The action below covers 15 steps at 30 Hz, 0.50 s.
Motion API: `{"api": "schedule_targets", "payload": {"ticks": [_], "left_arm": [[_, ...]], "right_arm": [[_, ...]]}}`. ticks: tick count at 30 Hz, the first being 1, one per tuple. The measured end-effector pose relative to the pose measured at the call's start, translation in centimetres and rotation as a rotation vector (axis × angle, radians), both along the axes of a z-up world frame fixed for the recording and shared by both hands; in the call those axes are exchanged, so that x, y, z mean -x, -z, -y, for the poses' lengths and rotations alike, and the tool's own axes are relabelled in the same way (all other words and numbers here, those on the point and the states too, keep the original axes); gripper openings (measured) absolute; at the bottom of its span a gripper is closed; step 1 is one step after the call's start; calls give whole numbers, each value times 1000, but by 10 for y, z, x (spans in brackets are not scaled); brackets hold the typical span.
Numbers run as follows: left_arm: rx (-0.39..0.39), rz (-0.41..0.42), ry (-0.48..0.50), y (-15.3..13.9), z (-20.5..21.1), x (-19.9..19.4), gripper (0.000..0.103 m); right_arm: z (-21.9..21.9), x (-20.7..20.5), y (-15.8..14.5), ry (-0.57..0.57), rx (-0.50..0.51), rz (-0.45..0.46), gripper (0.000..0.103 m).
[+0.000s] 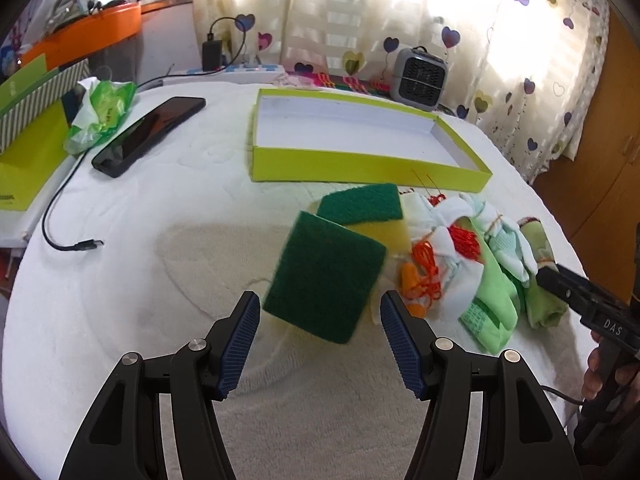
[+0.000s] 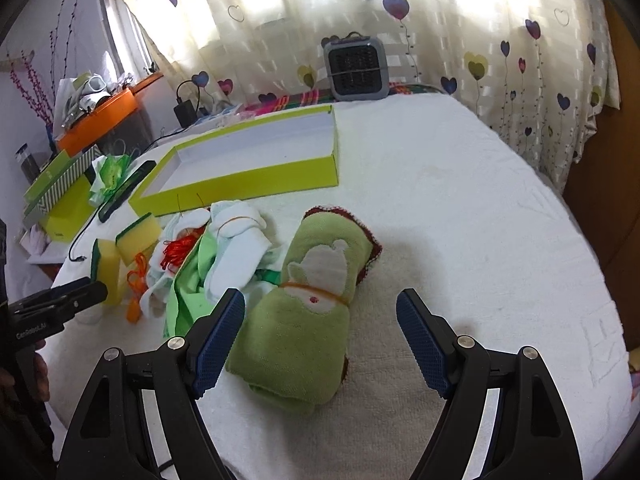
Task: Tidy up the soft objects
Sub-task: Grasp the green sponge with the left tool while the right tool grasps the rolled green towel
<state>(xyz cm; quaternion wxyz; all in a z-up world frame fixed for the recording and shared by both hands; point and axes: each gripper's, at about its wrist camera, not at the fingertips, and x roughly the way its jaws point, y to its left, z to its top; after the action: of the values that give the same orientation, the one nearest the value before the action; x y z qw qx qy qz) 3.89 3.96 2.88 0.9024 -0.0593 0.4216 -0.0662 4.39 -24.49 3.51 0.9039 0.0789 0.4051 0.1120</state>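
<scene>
On the white towel-covered surface (image 1: 120, 280), a black phone (image 1: 148, 136) lies at the left, an open lime-green cardboard box (image 1: 360, 168) further back. The left gripper (image 1: 316, 340) hangs with jaws apart before a tilted green-and-yellow scouring sponge (image 1: 324, 280). Beside it sits a heap of white and green socks (image 1: 480, 248). The right gripper (image 2: 320, 336), jaws apart, hovers over a rolled green towel (image 2: 308, 320).

Stuff around your workspace: black phone (image 1: 149, 136) lying flat on white bedspread (image 1: 160, 280), loose cable end (image 1: 86, 245) near it; crumpled green-white wrapper (image 1: 102, 114) just beside phone; grey mini heater (image 2: 355, 68) at far edge by heart-print curtain (image 2: 500, 40); orange tray (image 1: 88, 38) piled with clutter, back left.
</scene>
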Motion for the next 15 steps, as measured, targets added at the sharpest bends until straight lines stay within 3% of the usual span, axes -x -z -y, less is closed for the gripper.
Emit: {"api": "schedule_targets", "payload": {"ticks": [5, 9, 15], "left_arm": [[6, 11, 18, 0, 1, -4, 56], [18, 9, 19, 0, 1, -7, 53], [42, 28, 21, -5, -4, -8, 50]], "right_arm": [[3, -5, 8, -13, -51, -36, 75], [2, -6, 8, -37, -78, -43, 54], [1, -6, 7, -37, -86, -31, 46]]}}
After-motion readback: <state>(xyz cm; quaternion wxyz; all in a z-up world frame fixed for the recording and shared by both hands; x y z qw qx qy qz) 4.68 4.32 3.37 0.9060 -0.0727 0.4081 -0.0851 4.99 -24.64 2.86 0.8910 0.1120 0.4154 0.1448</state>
